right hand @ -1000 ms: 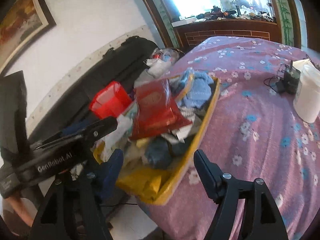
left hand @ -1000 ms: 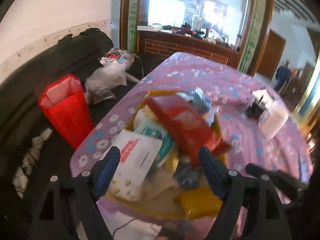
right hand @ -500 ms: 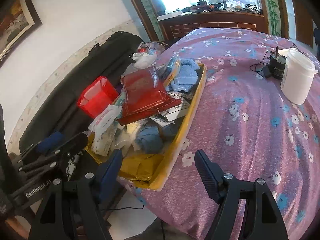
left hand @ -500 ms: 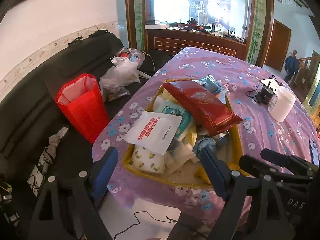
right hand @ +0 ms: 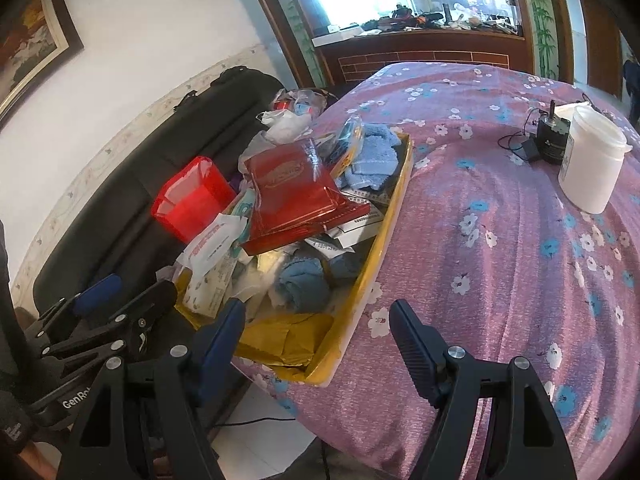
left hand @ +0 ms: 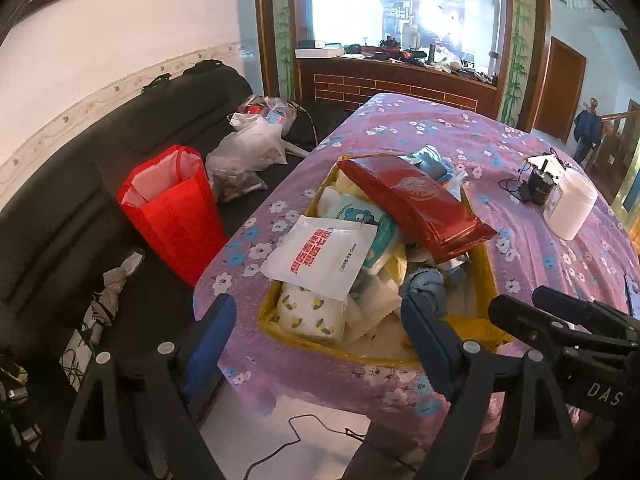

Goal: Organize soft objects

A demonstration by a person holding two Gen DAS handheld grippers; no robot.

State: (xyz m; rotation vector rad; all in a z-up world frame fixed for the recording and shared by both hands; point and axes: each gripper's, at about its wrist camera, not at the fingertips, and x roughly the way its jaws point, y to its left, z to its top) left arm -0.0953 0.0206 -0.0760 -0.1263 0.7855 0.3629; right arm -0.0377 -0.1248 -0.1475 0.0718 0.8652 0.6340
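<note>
Left wrist view: the left gripper (left hand: 316,334) hangs released and empty before the yellow tray (left hand: 486,264) at the bench's near left corner; the red foil pack (left hand: 412,204) tops the heap and could slide off. Right wrist view: the right gripper (right hand: 318,344), released, overhangs the tray's near edge; bumping it might tip the tray.

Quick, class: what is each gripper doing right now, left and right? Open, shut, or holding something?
Left gripper: open, holding nothing, short of the yellow tray.
Right gripper: open, holding nothing, over the tray's near corner.
</note>
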